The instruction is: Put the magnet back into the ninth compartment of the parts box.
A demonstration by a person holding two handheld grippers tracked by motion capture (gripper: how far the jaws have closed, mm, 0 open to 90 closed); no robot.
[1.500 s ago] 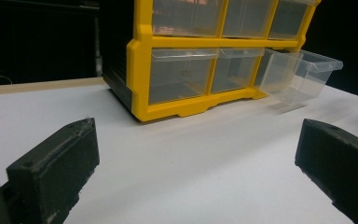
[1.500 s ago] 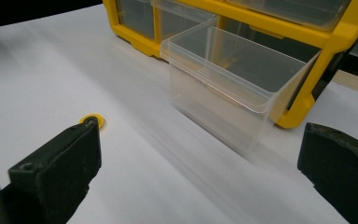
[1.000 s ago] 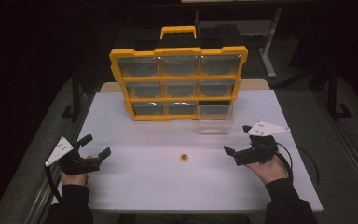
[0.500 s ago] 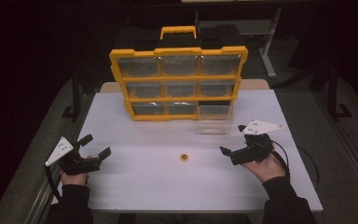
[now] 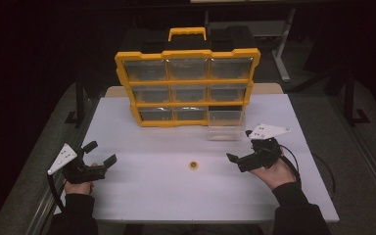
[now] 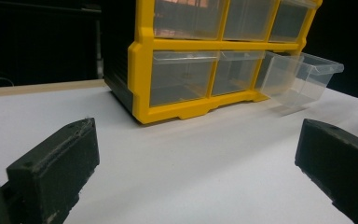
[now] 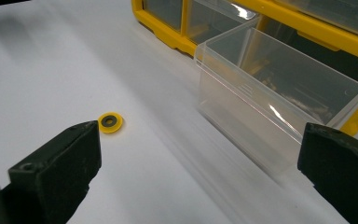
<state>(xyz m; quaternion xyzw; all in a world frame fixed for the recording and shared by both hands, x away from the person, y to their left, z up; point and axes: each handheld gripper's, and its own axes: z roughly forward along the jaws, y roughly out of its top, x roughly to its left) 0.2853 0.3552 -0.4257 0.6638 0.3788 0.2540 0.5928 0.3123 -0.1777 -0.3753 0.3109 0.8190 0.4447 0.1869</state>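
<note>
Washer (image 5: 193,164), small, yellow and flat with a dark centre hole, lies on the white table (image 5: 142,200) in front of the organizer (image 5: 187,88), between the two grippers and nearer the right one. Right gripper (image 5: 240,147) hovers just right of the washer with jaws spread wide and holding nothing, below the clear drawer (image 5: 225,125) pulled out of the organizer's bottom-right slot. Left gripper (image 5: 100,152) sits well apart at the table's left edge, jaws likewise spread and empty.
</note>
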